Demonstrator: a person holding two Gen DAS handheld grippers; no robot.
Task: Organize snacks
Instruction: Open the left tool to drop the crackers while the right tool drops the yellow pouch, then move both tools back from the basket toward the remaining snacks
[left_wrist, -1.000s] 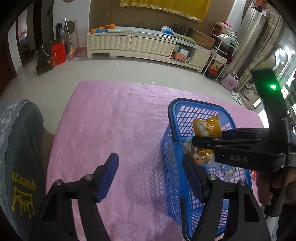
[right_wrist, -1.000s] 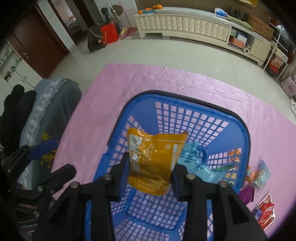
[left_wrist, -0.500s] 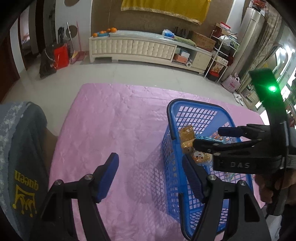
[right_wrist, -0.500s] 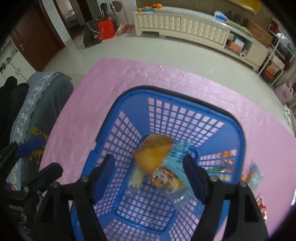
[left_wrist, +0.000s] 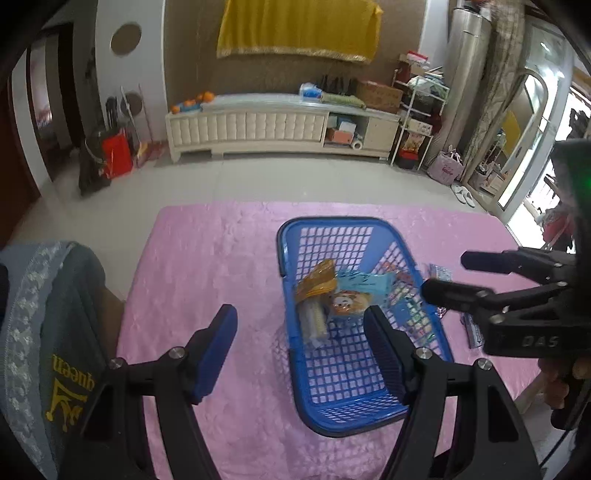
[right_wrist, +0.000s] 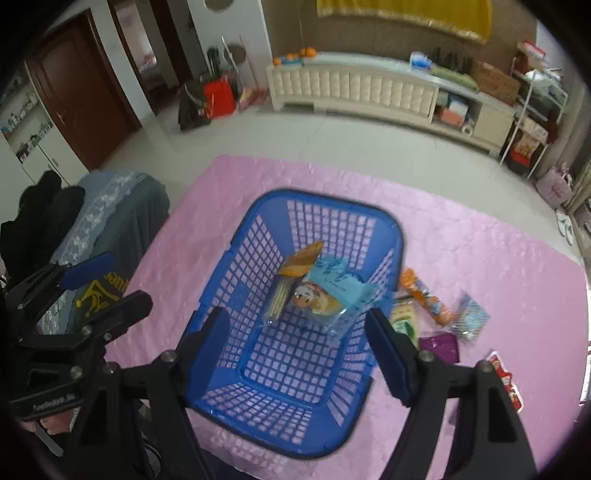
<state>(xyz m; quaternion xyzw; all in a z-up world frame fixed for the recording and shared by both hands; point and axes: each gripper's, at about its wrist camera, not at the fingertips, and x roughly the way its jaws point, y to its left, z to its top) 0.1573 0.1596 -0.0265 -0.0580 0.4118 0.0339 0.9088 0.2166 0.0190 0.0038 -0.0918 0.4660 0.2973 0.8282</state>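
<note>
We hold both grippers above the basket (right_wrist: 295, 332) with nothing in either: the right gripper (right_wrist: 297, 347) has its fingers spread wide, the left gripper (left_wrist: 299, 343) stands about half open. The loose snacks (right_wrist: 432, 306) lie on the worktop (right_wrist: 480, 258) just beside the basket's right wall, so the right gripper is nearer. The orange packet (right_wrist: 424, 295) runs slantwise away from that wall.

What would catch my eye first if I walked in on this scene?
Probably the bright blue basket in the middle of the pink tablecloth, with a few snack packets piled at its far end. More packets lie loose on the cloth just to its right. Two black grippers, left and right, hang open above it, holding nothing.
</note>
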